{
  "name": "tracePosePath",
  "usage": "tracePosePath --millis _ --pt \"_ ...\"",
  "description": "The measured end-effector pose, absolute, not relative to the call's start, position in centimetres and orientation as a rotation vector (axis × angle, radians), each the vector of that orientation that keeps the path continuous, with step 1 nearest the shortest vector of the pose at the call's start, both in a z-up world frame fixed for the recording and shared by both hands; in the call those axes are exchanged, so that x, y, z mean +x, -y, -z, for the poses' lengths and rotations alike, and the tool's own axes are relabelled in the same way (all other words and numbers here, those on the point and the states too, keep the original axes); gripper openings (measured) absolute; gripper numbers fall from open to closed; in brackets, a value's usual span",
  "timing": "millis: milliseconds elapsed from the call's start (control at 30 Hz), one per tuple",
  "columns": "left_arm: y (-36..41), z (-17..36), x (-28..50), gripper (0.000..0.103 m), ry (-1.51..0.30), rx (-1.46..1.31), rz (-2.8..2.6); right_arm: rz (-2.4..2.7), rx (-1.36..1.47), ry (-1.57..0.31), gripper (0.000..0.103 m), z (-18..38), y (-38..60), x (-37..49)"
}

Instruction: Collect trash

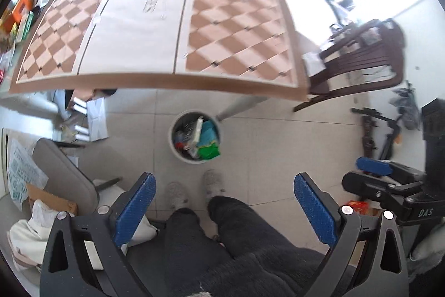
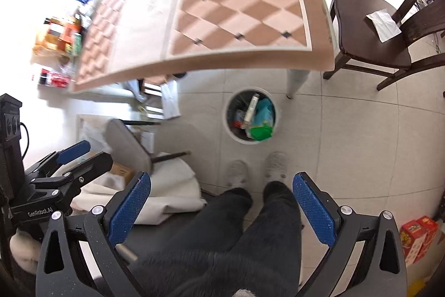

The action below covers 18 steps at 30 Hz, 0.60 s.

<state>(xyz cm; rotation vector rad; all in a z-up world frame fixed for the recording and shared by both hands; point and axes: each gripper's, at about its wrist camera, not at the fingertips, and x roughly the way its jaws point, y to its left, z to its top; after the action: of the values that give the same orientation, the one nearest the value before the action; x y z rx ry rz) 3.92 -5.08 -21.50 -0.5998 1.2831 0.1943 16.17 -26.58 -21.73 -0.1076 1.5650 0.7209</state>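
checkered table (image 1: 236, 18), dark wooden chair (image 2: 370, 38)

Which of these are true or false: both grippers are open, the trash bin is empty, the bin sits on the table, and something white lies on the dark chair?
1. Both grippers are open: true. The left gripper and right gripper hold nothing.
2. The trash bin is empty: false. It holds wrappers, including a green packet.
3. The bin sits on the table: false. It stands on the floor near a table leg.
4. Something white lies on the dark chair: true, a white sheet.
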Motion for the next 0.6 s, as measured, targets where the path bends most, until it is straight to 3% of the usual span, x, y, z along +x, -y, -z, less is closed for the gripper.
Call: tracePosePath --millis 333,600 --pt "4.7 15.1 0.6 0.103 -1.215 -0.586 -0.052 -0.698 0.001 -1.541 0.103 13.0 28.1 9.6" --pt "4.3 13.3 -1.7 0.103 -1.189 -0.634 -0.045 -0.702 0.022 -1.529 0.103 11.2 28.3 7.2"
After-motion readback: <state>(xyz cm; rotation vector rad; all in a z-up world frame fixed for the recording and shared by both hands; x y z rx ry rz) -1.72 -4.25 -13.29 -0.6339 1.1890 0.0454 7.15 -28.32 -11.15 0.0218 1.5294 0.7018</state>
